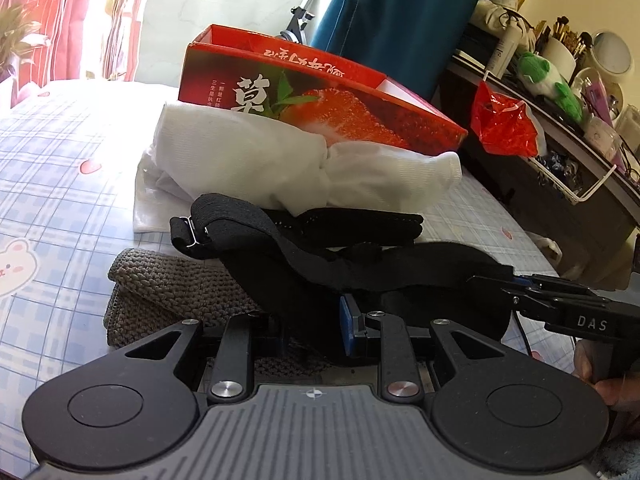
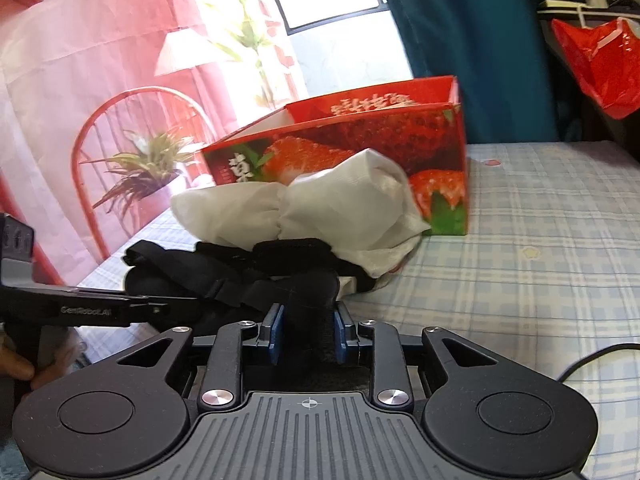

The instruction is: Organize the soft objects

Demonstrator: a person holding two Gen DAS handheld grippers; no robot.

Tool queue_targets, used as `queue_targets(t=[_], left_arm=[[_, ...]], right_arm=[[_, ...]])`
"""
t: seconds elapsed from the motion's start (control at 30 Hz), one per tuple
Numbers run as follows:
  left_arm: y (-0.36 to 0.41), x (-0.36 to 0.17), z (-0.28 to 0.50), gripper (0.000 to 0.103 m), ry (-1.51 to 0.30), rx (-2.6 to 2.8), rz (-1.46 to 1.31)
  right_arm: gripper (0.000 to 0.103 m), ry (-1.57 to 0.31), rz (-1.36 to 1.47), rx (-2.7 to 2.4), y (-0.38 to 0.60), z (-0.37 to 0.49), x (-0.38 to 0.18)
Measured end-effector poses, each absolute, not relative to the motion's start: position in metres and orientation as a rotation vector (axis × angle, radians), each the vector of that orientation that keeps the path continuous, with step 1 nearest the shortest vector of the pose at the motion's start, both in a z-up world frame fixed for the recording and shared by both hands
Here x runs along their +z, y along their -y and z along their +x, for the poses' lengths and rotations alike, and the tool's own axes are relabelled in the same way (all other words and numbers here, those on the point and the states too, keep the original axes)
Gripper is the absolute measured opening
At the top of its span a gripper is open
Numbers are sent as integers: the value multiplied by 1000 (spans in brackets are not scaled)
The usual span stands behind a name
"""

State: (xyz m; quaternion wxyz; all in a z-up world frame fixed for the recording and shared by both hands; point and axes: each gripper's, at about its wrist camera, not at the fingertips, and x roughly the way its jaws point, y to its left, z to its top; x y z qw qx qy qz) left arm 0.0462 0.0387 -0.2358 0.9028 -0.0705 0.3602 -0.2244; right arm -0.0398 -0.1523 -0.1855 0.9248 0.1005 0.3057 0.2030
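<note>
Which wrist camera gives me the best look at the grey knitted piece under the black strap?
The left wrist view: the grey knitted piece lies in plain sight on the checked bedsheet, partly under the black strap. In the right wrist view the strap and tongs hide it entirely.

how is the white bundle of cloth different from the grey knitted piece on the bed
The white cloth bundle is smooth, fine fabric; the grey knitted piece has a coarse, chunky weave. The white cloth bundle is bulky, rolled and pinched in the middle, while the grey knitted piece lies low and flat. The white cloth bundle sits against the strawberry box; the grey knitted piece lies nearer, partly under the black strap. Both are soft items resting on the checked bedsheet.
</note>
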Motion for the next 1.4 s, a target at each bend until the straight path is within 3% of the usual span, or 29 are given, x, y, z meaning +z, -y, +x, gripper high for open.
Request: queue_targets(t=[0.17, 0.3, 0.57, 0.73, 1.03, 1.4], left_arm=[[-40, -234, 47, 28, -737, -463, -150], [-47, -229, 46, 36, -700, -446, -177], [-67, -227, 50, 36, -692, -395, -273], [-70, -226, 49, 17, -681, -419, -288], [-62, -216, 43, 17, -644, -428, -220], [-65, -148, 43, 17, -469, -465, -148]], right_arm=[[15, -608, 164, 420, 147, -42, -182], [15, -615, 147, 406, 149, -39, -181], [15, -623, 126, 398, 148, -38, -183], [15, -618, 121, 399, 149, -37, -183], [15, -572, 81, 416, 147, -40, -169], [14, -433, 33, 476, 147, -25, -105]])
